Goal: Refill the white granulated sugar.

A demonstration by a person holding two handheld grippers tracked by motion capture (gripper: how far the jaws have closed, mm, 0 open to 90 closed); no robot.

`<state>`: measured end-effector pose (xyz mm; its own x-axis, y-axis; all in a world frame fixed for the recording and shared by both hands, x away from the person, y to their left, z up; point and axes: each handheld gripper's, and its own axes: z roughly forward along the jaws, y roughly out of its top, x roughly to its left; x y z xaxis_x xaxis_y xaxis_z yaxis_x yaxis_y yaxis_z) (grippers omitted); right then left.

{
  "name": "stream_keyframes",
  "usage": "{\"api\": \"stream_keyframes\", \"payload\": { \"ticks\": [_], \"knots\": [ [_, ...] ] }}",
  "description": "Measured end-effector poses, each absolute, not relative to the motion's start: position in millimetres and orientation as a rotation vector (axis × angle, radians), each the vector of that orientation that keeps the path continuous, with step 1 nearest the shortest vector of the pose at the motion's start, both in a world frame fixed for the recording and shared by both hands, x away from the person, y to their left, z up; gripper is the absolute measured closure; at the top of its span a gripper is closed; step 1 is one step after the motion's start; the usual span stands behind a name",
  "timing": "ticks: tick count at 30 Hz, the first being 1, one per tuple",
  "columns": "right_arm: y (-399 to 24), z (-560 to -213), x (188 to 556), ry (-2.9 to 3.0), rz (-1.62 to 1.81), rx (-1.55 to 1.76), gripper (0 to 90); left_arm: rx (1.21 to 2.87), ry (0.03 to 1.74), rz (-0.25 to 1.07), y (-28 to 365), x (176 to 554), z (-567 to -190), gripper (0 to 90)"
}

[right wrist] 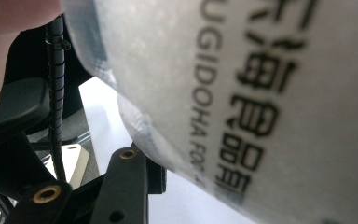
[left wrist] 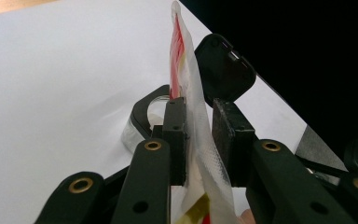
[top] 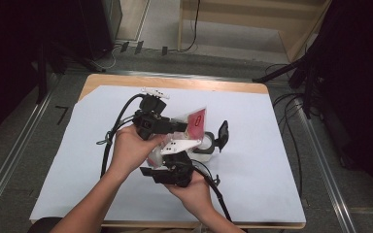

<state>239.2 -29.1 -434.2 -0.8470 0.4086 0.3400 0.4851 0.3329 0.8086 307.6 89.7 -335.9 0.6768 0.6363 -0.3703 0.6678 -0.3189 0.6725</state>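
A table (top: pixel 252 88) covered by a white sheet (top: pixel 252 160) takes up the middle of the high view. At its centre, a food packet (top: pixel 195 122), red and white, is held upright between 2 grippers. The left gripper (left wrist: pixel 199 135) is clamped on the packet's edge, both pads pressed against the plastic in the left gripper view. The right gripper (top: pixel 175 167) sits just below it in the frame; whether its jaws pinch the packet cannot be told. A clear container (top: pixel 205 145) with an open black lid (top: pixel 222 134) stands just right of the packet.
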Motion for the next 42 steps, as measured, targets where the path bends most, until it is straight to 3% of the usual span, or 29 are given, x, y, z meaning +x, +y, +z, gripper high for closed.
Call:
{"api": "stream_keyframes", "payload": {
  "ticks": [42],
  "knots": [
    [-30.1, -432.6, 238.1, -2.488, -1.582, -0.840, 63.7, 2.044, 0.985, -0.004, 82.8, 303.2, -331.7, 75.8]
  ]
}}
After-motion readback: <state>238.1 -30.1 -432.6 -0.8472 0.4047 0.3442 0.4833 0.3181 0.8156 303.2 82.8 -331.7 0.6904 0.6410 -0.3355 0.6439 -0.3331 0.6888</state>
